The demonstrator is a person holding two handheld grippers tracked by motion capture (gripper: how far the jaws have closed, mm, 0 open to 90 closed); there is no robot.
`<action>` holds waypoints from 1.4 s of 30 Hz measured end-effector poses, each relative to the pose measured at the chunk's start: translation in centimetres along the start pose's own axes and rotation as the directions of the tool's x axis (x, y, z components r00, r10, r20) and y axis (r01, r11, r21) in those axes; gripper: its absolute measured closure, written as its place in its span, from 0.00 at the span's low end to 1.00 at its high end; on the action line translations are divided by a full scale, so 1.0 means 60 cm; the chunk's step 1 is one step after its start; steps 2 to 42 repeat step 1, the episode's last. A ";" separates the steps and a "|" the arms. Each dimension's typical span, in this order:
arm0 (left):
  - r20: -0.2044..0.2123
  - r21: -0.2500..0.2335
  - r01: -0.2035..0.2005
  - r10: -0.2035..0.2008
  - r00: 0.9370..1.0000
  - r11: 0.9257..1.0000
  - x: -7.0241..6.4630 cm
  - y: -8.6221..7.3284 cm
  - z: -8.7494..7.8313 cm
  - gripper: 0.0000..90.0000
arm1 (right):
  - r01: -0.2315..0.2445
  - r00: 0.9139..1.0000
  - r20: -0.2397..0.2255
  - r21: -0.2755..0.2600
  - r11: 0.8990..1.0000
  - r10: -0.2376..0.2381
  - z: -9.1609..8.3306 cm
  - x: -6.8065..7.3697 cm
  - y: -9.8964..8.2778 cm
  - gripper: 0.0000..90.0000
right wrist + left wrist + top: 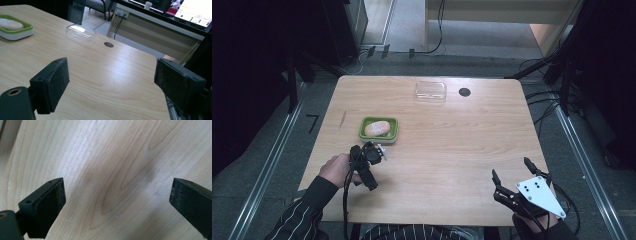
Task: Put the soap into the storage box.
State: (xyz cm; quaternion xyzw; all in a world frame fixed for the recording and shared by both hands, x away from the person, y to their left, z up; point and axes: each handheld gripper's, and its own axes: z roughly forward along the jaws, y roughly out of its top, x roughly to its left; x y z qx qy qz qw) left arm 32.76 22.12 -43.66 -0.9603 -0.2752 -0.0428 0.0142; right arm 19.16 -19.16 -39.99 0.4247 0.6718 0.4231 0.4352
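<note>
Judging progress: nothing is gripped yet, so the work looks barely begun; the pale oval soap bar (378,128) lies in its green rectangular dish with white base (393,131), and the clear rectangular plastic lid (430,92) sits well apart, toward the far edge.
Likely remainder: picking up the lid or the soap and bringing the two together; which of these is meant I cannot tell.
Left claw (371,167): jaws spread wide with nothing between them, hovering close over bare wood just on the near side of the dish, in the left gripper view aimed steeply down at the wood grain.
Right claw (512,176): jaws wide apart, holding nothing, near the front right corner, well apart from dish and lid.
Tabletop (452,150): light wood with rounded corners, flowing grain, faint pale scuffs, and a small round dark hole (464,92) beside the lid.
Soap: smooth, rounded, matte, cream-pink.
Dish: soft-cornered, glossy green rim over a white base.
Lid: thin, transparent, shallow, catching glare.
Jaw pads (60,75): black, flat, finely rough.
</note>
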 end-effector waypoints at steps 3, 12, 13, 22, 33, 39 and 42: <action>0.003 -0.004 0.007 -0.007 1.000 1.000 0.000 0.000 0.000 0.01 | 0.006 1.000 -0.001 -0.003 1.000 -0.006 0.001 -0.001 0.000 0.15; 0.003 -0.004 0.007 -0.007 1.000 1.000 0.000 0.000 0.000 0.01 | 0.006 1.000 -0.001 -0.003 1.000 -0.006 0.001 -0.001 0.000 0.15; 0.003 -0.004 0.007 -0.007 1.000 1.000 0.000 0.000 0.000 0.01 | 0.006 1.000 -0.001 -0.003 1.000 -0.006 0.001 -0.001 0.000 0.15; 0.003 -0.004 0.007 -0.007 1.000 1.000 0.000 0.000 0.000 0.01 | 0.006 1.000 -0.001 -0.003 1.000 -0.006 0.001 -0.001 0.000 0.15; 0.003 -0.004 0.007 -0.007 1.000 1.000 0.000 0.000 0.000 0.01 | 0.006 1.000 -0.001 -0.003 1.000 -0.006 0.001 -0.001 0.000 0.15; 0.003 -0.004 0.007 -0.007 1.000 1.000 0.000 0.000 0.000 0.01 | 0.006 1.000 -0.001 -0.003 1.000 -0.006 0.001 -0.001 0.000 0.15; 0.003 -0.004 0.007 -0.007 1.000 1.000 0.000 0.000 0.000 0.01 | 0.006 1.000 -0.001 -0.003 1.000 -0.006 0.001 -0.001 0.000 0.15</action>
